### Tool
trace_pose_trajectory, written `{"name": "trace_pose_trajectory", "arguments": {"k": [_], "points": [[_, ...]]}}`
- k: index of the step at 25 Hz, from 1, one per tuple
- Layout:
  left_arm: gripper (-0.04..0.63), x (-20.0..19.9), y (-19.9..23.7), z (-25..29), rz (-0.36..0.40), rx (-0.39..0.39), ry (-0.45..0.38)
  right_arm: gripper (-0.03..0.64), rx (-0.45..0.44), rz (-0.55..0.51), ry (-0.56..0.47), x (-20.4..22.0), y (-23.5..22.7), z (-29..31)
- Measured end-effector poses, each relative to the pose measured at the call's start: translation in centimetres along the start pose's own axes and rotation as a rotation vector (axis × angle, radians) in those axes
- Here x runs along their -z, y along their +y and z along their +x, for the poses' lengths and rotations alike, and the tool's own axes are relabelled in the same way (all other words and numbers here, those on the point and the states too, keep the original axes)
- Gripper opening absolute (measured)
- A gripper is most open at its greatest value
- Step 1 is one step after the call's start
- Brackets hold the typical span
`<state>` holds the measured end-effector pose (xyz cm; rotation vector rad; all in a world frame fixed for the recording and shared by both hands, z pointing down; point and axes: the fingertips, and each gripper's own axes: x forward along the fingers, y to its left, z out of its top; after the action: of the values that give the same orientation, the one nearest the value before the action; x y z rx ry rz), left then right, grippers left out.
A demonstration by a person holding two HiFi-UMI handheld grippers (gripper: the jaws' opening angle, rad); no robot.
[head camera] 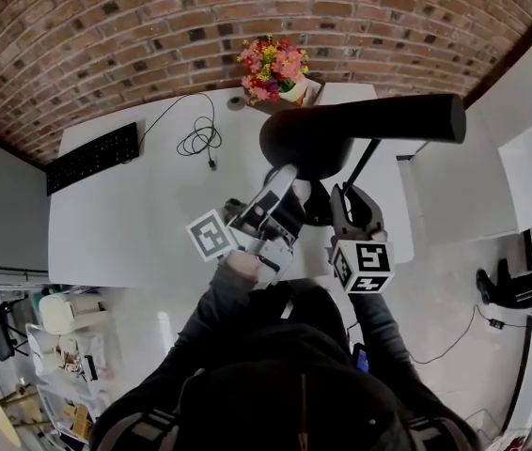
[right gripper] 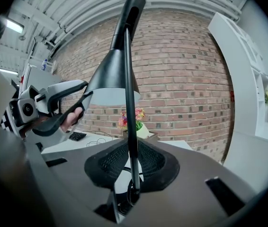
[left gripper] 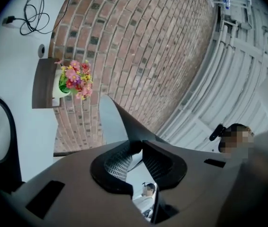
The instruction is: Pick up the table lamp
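The black table lamp (head camera: 308, 139) stands near the front right of the white table (head camera: 134, 224), its long top bar (head camera: 407, 118) reaching right. My left gripper (head camera: 289, 172) is shut on the rim of the cone shade (left gripper: 112, 122), whose thin edge runs between the pads (left gripper: 120, 162). The right gripper view shows that grip from the side, with the left gripper (right gripper: 84, 94) at the shade (right gripper: 110, 79). My right gripper (head camera: 346, 194) is shut on the thin upright stem (right gripper: 129, 103), low down near the base. The base is mostly hidden by both grippers.
A pot of pink and yellow flowers (head camera: 271, 67) stands at the table's back edge by the brick wall. A black keyboard (head camera: 92, 156) lies at the left, and a coiled black cable (head camera: 200, 139) near the middle. White shelving (head camera: 529, 167) stands to the right.
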<state>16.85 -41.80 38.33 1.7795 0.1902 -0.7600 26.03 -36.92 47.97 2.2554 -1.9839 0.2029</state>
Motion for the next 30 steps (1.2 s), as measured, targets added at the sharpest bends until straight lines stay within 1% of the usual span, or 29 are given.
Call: {"name": "trace_pose_trajectory", "arguments": {"k": [1, 6, 10, 14, 19, 22, 26, 28, 30], "points": [[0.063, 0.0, -0.2, 0.0, -0.003, 0.013, -0.007, 0.057, -0.002, -0.006, 0.001, 0.0, 0.0, 0.0], [0.063, 0.0, -0.1, -0.1, -0.024, 0.027, -0.028, 0.051, -0.005, -0.031, 0.003, 0.1, 0.2, -0.1], [0.058, 0.1, 0.1, -0.1, -0.042, 0.048, -0.025, 0.051, 0.014, -0.031, -0.002, 0.1, 0.0, -0.1], [0.054, 0.1, 0.2, 0.3, -0.054, 0.067, 0.001, 0.051, 0.041, -0.017, -0.037, 0.1, -0.2, -0.1], [0.046, 0.1, 0.5, 1.4, -0.092, 0.101, -0.005, 0.051, 0.067, -0.003, -0.058, -0.3, -1.1, 0.2], [0.041, 0.1, 0.7, 2.0, -0.093, 0.119, 0.003, 0.051, 0.076, 0.001, -0.065, -0.4, -1.5, 0.4], [0.031, -0.1, 0.2, 2.6, -0.110, 0.181, -0.004, 0.051, 0.078, 0.017, -0.079, -1.0, -1.3, 0.5], [0.025, -0.4, 0.0, 3.0, -0.108, 0.202, -0.009, 0.052, 0.078, 0.034, -0.091, -1.4, -1.2, 0.6], [0.019, -0.7, -0.1, 3.6, -0.092, 0.205, -0.008, 0.052, 0.076, 0.050, -0.102, -1.7, -1.1, 0.8]]}}
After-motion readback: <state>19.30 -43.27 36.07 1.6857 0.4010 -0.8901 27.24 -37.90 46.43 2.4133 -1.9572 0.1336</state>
